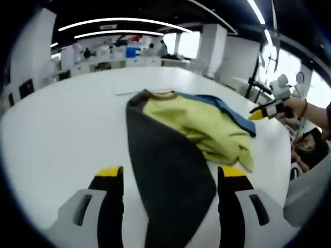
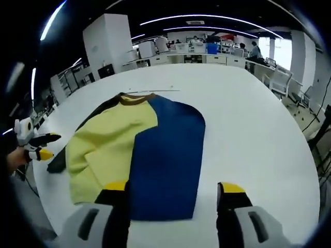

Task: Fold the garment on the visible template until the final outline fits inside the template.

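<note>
Right now the colour-block sweatshirt [image 2: 139, 150] lies spread across the middle of the big white table [image 2: 248, 134], its brown collar at the far end, a black panel on one side, yellow in the middle and blue on the other. Both tools stand with jaws spread and pinching nothing: the left gripper [image 1: 170, 178] hangs low over the near hem of the black panel, and the right gripper [image 2: 173, 194] sits over the near edge of the blue panel. In the left gripper view the yellow part is bunched and rumpled, lapping over the blue.

I'd say the risk is a sloppy fold: grab only the top layer of that rumpled yellow and the layers underneath will drag and skew, leaving an outline too wide. A hard pull could also slide the whole garment toward the table edge. I can't make out any template outline for certain, only a thin pale strip [image 2: 155, 91] just beyond the collar.

Nothing sits on the cloth. Desks and chairs [image 2: 279, 77] stand well apart at the back
</note>
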